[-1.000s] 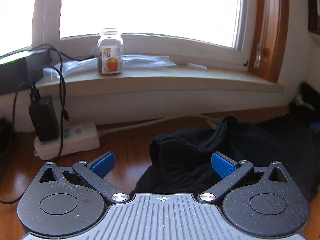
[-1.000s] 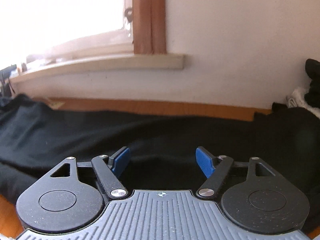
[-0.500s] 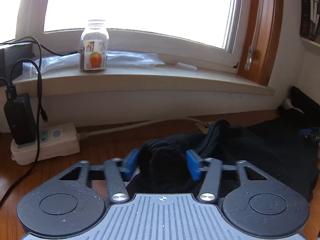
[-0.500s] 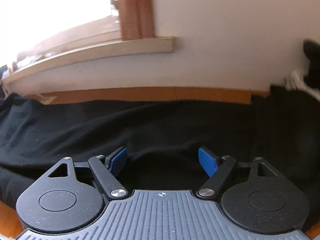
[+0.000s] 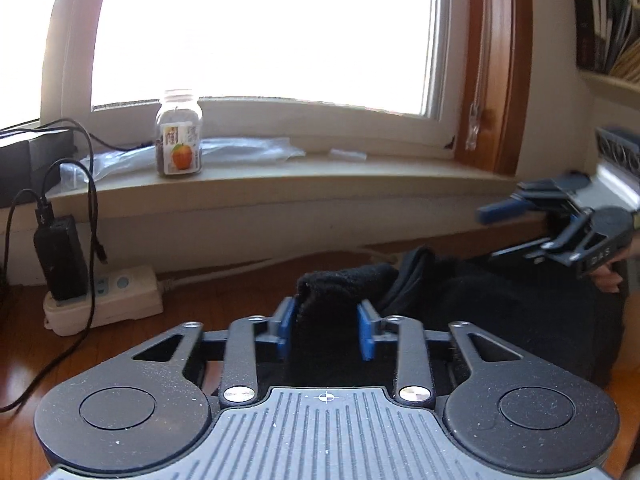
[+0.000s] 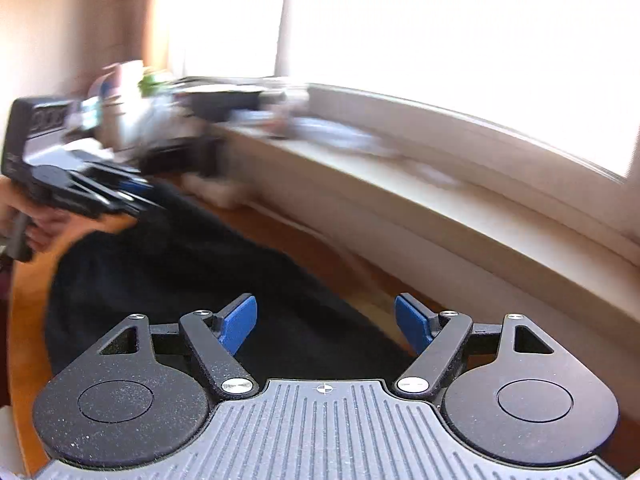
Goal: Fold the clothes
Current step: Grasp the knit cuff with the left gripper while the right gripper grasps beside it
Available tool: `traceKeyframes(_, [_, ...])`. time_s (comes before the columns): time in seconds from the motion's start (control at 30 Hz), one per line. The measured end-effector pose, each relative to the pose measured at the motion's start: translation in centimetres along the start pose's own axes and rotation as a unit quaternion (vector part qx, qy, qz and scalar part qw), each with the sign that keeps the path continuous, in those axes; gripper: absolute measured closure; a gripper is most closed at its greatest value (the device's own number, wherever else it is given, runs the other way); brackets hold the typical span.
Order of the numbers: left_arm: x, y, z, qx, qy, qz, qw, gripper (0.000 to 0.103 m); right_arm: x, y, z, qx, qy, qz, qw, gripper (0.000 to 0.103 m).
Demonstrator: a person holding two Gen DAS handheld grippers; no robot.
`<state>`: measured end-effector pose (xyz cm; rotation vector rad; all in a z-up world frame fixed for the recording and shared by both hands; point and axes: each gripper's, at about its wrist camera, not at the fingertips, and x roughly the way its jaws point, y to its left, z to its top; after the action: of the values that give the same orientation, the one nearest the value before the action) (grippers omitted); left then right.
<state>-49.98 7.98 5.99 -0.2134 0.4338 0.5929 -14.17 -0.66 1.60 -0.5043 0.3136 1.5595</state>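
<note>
Left gripper [image 5: 326, 334] is now clamping a bunched fold of the black garment [image 5: 500, 304], where 1 second ago its jaws were standing wide around it, so 1 corner is secured for folding. Right gripper [image 6: 325, 326] is swinging in at 3 o'clock, jaws wide and empty, the garment lying on the wooden table [image 5: 132, 340] beneath it.
</note>
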Motion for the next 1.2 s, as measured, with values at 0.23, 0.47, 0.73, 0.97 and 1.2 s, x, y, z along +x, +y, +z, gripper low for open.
traceKeyframes(0.23, [-2.9,2.8,-2.6,-0.039,0.014,-0.003,0.9992,0.045,8.9,5.0,5.3,-0.072,0.021,0.087,0.993,0.027])
traceKeyframes(0.47, [-5.6,3.0,-4.5,-0.056,0.0,-0.024,0.9981,0.041,14.4,6.0,7.4,-0.052,0.062,0.129,0.988,0.026])
traceKeyframes(0.73, [-6.2,1.8,-4.0,-0.05,-0.017,-0.038,0.9979,0.026,10.2,5.8,6.3,-0.059,0.029,0.152,0.986,0.08])
traceKeyframes(0.97, [-4.1,1.1,-3.0,-0.054,-0.008,-0.08,0.9953,0.025,3.5,5.4,6.6,-0.081,-0.055,0.164,0.982,0.082])
traceKeyframes(1.2, [-4.9,0.8,-4.7,-0.071,0.02,-0.117,0.9904,0.057,3.4,6.6,7.8,-0.11,-0.091,0.16,0.977,0.084])
